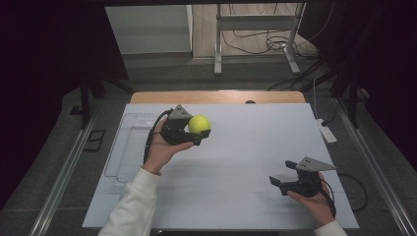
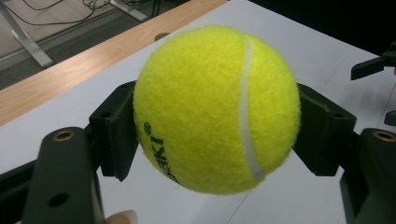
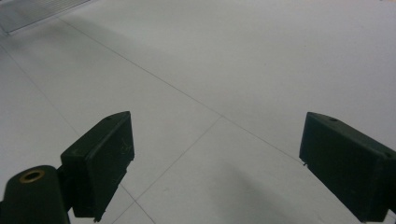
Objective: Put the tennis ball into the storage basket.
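Forearms in white sleeves enter the high view from the bottom edge, each hand carrying a hand-held gripper over a white tabletop [image 1: 236, 162]. On the left, the left hand-held gripper [image 1: 202, 132] is raised above the far left part of the tabletop, pinching a yellow-green ball [image 1: 199, 123] between its black jaws. A clear tray [image 1: 114, 164] lies at the tabletop's left edge, just beside that forearm. On the right, the right hand-held gripper [image 1: 282, 174] sits low near the front right corner, jaws spread and holding nothing, well apart from the ball. From the left gripper view, the ball [image 2: 210, 107] is close up: a fuzzy felt tennis ball, bright yellow, with a curved white seam down its right side and dark printed lettering low on its left. One jaw presses each side at about the widest part, so the grip runs across the middle. It is probably light, and the felt should give good friction; being round and likely springy, it could squirt out if held off-centre or squeezed too hard, so the present mid-line hold looks the safest. From the right gripper view, the right hand-held gripper [image 3: 215, 163] shows its two jaws wide apart over bare white tabletop crossed by thin lines.
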`<state>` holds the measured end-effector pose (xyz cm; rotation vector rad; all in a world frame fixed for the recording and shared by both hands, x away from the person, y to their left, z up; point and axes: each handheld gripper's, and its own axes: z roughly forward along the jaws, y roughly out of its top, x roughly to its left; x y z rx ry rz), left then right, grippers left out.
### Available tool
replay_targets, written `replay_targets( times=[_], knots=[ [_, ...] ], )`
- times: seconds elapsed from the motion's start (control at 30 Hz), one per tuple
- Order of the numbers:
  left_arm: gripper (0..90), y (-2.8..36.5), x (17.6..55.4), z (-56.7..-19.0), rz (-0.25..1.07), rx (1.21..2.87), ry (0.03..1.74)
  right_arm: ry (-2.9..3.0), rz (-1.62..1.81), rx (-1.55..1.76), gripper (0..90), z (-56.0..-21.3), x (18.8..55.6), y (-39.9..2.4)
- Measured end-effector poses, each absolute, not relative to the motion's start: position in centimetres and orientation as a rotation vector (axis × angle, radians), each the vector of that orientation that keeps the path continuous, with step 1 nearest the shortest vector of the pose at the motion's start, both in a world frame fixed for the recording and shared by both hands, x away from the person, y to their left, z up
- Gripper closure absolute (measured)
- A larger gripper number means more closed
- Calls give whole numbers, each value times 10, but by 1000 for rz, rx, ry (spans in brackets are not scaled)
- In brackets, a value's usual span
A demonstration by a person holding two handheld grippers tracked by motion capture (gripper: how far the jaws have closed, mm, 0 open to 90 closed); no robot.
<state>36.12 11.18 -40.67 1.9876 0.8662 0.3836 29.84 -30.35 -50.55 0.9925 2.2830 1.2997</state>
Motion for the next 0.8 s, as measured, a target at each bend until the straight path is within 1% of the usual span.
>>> replay_targets(
  times=[0.8],
  knots=[
    [269, 135, 364, -400, 418, 1940, 922, 2284, 1299, 994, 104, -506, 298, -304]
  ],
)
